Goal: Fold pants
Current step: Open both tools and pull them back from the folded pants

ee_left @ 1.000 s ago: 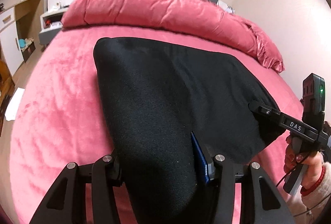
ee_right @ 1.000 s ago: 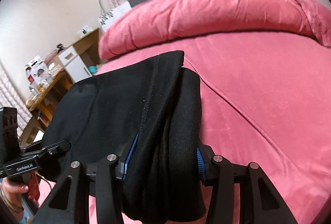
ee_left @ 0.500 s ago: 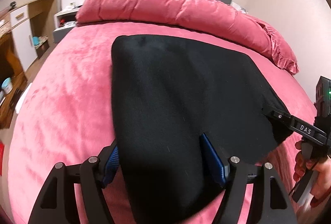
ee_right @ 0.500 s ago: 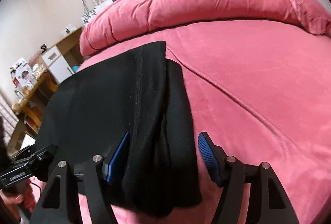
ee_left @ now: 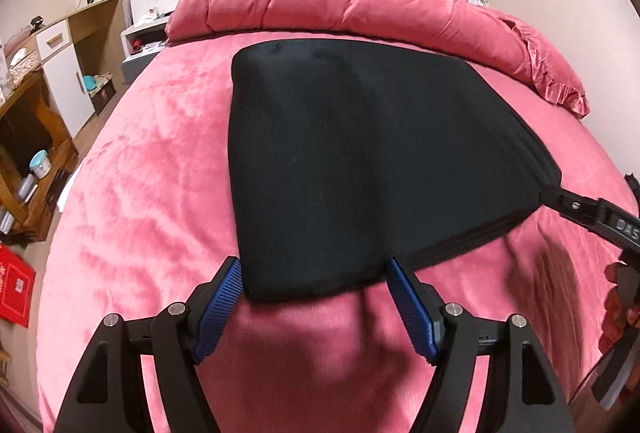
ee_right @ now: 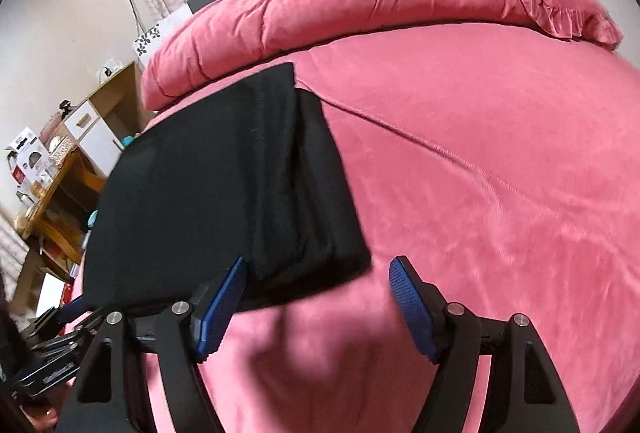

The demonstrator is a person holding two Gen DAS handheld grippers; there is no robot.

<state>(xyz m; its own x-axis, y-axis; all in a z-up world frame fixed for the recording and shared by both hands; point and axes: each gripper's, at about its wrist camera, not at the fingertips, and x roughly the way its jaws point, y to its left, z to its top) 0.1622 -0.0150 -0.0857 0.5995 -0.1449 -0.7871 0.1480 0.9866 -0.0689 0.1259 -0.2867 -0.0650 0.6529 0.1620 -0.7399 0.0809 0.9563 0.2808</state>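
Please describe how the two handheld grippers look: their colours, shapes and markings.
Both the left gripper and the right gripper have black angular linkage arms with silver pivot screws and ribbed blue pads. From the left view, the right gripper's black finger carries white "DAS" lettering.

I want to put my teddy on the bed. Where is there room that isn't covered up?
The pink plush bedspread lies bare right of the folded black pants, up to the rolled pink quilt at the headboard. A narrower bare strip runs left of the pants to the bed's edge. The near edge is crowded by both hand-held grippers.
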